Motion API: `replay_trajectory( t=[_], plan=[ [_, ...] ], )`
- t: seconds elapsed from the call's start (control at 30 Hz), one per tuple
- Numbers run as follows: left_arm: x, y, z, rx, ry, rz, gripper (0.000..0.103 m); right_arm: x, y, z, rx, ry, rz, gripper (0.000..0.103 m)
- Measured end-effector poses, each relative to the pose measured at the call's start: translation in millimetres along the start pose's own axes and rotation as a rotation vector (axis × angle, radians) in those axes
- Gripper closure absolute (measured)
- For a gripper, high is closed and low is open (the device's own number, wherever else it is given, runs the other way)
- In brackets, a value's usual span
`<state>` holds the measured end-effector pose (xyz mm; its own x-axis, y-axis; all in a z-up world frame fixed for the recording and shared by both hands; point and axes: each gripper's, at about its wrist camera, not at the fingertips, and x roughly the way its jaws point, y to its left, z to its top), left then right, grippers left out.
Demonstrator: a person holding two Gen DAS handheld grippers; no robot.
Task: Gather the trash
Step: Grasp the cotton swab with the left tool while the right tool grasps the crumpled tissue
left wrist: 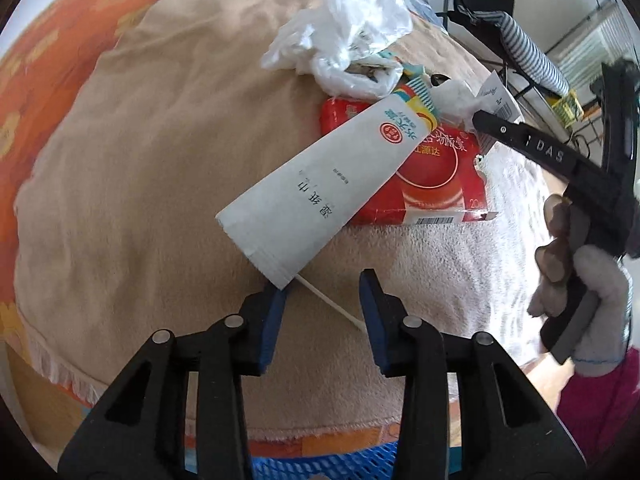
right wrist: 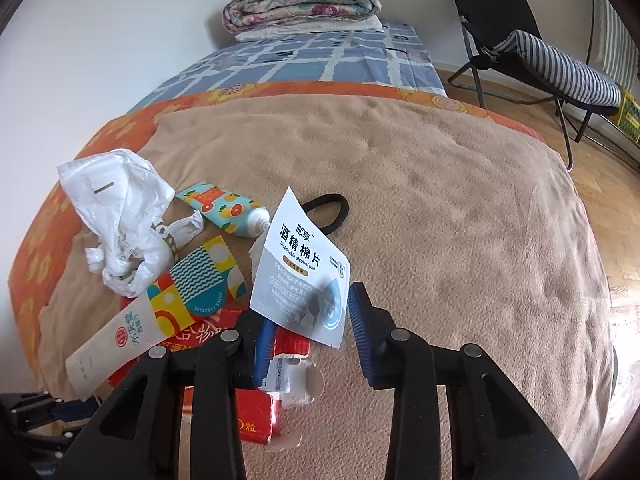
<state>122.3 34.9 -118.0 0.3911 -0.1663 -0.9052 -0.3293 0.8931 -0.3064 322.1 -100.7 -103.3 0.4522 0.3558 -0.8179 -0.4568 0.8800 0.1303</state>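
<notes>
Mostly tan blanket (right wrist: 440, 200) over bed (right wrist: 320, 60)

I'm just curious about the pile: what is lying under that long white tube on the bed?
A red box lies under the white tube's printed end, on the tan blanket. A thin white stick pokes out from beneath its near end. How much more is covered cannot be seen.

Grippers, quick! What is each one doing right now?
Left gripper: open, holding nothing.
Right gripper: closed on the alcohol pad packet, which stands upright between its pads.
</notes>
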Motion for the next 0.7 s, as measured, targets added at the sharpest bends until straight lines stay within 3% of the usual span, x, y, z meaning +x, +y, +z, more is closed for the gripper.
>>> replay_trajectory(
  t=[0.1,0.2,0.43,0.7],
  plan=[
    [0.1,7.7,1.3,0.005,-0.001,0.0,0.088,0.3,-6.0,0.9,0.016,0.0,0.008,0.085],
    [-2.1,26.4,1.5,-0.03,0.008,-0.05,0.093,-0.6,-17.4,1.0,0.048,-0.002,0.025,0.09],
    [-10.8,48.4,-2.6,-0.045,0.0,-0.06,0.095,-3.3,-33.8,-1.1,0.102,0.0,0.087,0.09],
    [-12.8,50.3,-5.5,-0.044,0.002,-0.064,0.095,1.1,-31.1,-10.0,0.059,0.035,0.072,0.09]
  ],
)
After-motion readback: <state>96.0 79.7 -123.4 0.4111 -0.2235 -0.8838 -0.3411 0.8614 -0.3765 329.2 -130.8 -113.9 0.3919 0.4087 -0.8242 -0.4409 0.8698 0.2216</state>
